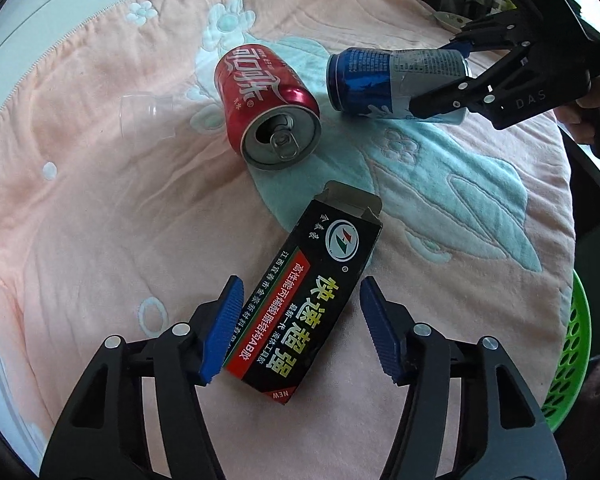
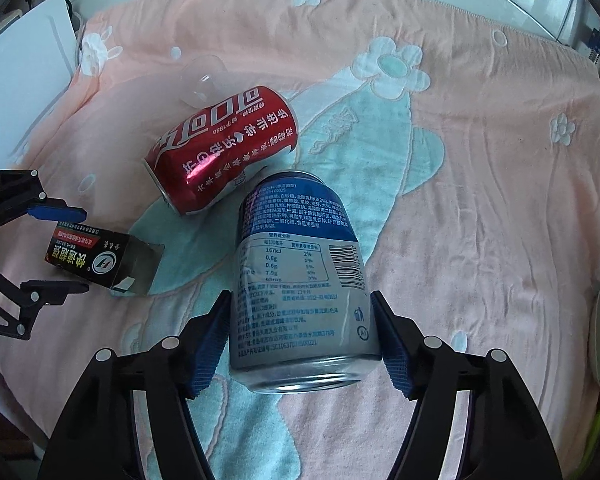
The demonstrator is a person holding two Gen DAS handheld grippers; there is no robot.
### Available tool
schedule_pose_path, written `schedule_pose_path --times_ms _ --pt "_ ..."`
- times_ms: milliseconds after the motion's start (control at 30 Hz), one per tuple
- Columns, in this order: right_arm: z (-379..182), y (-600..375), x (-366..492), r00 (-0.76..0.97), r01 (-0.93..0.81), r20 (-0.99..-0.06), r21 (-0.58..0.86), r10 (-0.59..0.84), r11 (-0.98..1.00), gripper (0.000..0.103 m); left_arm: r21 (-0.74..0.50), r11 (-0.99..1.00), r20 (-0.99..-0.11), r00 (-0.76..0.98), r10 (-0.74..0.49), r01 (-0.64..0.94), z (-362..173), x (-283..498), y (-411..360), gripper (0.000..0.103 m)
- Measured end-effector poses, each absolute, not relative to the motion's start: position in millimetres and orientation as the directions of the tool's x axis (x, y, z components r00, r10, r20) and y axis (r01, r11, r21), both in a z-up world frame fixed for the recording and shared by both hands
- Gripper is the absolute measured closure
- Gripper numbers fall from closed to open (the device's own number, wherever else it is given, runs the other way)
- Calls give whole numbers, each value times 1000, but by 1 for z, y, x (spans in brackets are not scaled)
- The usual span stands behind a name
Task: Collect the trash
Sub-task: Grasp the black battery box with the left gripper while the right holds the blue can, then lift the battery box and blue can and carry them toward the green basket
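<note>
Now the right claw (image 2: 302, 334) is gripping the blue can (image 2: 300, 276); the open left claw (image 1: 300, 330) is straddling the box (image 1: 314, 304) and should be squeezing gently.

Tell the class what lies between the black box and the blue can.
Only bare blanket separates the black box from the blue can; the red can sits off to one side, clearest in the left wrist view.

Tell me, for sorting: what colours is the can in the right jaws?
Blue and silver-grey can; clearest in the right wrist view.
</note>
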State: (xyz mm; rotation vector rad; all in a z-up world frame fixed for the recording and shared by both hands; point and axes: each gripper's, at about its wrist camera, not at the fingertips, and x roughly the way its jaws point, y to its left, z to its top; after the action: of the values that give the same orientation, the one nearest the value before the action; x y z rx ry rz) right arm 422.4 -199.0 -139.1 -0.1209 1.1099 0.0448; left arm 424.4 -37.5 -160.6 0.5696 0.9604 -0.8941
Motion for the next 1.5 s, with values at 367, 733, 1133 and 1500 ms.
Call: schedule_pose_path --times_ms 367,733,1133,1500 --pt "-140 -197 406 428 -91 -904 -42 1 995 38 42 576 -867 316 -385 816 -158 409 -38 52" --pt "-147 -197 414 406 -88 -914 -23 15 996 32 55 599 -872 330 -361 799 -157 406 -41 52" --pt "-149 -202 430 411 -63 -911 18 42 998 37 41 601 -884 309 -350 798 -161 413 -45 49" --pt "-121 -200 383 467 -109 -881 20 69 994 38 50 671 -864 369 -342 740 -151 389 -45 57"
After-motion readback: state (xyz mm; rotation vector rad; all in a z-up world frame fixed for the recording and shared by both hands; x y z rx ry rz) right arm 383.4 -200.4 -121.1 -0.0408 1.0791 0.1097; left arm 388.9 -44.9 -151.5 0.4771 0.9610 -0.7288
